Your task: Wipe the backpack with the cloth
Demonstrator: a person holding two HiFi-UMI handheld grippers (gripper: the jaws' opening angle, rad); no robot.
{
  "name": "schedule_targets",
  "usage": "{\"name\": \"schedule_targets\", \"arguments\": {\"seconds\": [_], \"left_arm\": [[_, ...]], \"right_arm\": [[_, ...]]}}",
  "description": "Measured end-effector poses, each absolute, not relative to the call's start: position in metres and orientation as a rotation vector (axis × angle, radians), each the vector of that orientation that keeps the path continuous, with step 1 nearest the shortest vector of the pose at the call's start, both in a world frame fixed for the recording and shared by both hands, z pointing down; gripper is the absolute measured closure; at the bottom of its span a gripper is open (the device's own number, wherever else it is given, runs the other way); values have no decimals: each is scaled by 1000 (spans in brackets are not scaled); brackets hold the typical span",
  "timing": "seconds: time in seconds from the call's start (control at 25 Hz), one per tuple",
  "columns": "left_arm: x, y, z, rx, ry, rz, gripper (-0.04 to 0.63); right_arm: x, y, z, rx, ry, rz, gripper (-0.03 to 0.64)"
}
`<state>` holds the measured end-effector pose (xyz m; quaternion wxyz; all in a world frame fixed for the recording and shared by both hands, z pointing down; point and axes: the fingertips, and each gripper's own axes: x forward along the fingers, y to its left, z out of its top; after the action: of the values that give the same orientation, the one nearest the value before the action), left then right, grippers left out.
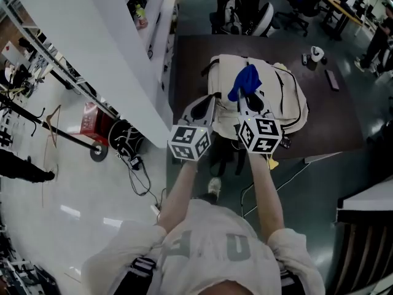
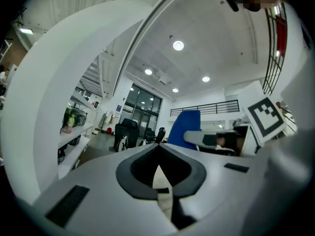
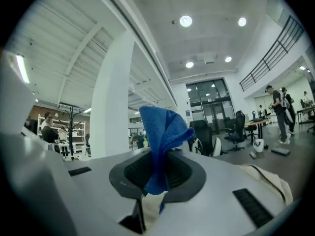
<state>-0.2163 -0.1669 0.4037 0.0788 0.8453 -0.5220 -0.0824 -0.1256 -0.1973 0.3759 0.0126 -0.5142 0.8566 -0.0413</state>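
Dark table (image 1: 334, 118), one backpack (image 1: 290, 94) — right claw (image 3: 158, 154) tight on one cloth (image 3: 165, 127), left claw (image 2: 158, 150) together.

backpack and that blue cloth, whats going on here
A person holds a gripper in each hand over a cream backpack lying on a dark table. The right gripper is shut on a blue cloth, which sticks up free in the air rather than pressing on the backpack. The left gripper is shut with nothing in it. Wiping does not look under way at this moment.
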Motion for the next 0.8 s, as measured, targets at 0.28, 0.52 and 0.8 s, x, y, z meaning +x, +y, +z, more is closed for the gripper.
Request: {"name": "schedule_targets", "arguments": {"seconds": [0.28,0.52,0.8], "left_arm": [[-214,-238,414,2502,-1539,-275,592],[-221,-277,437,2438,-1528,-243,592],[-231,-296,449,2412,-1534,-199,592]], "right_arm": [[-160,-338,342,-1511,2787,25,574],[-198,-437,378,-1475,2936,-150,574],[-201,-469,427,-1488,2987,-361,574]]}}
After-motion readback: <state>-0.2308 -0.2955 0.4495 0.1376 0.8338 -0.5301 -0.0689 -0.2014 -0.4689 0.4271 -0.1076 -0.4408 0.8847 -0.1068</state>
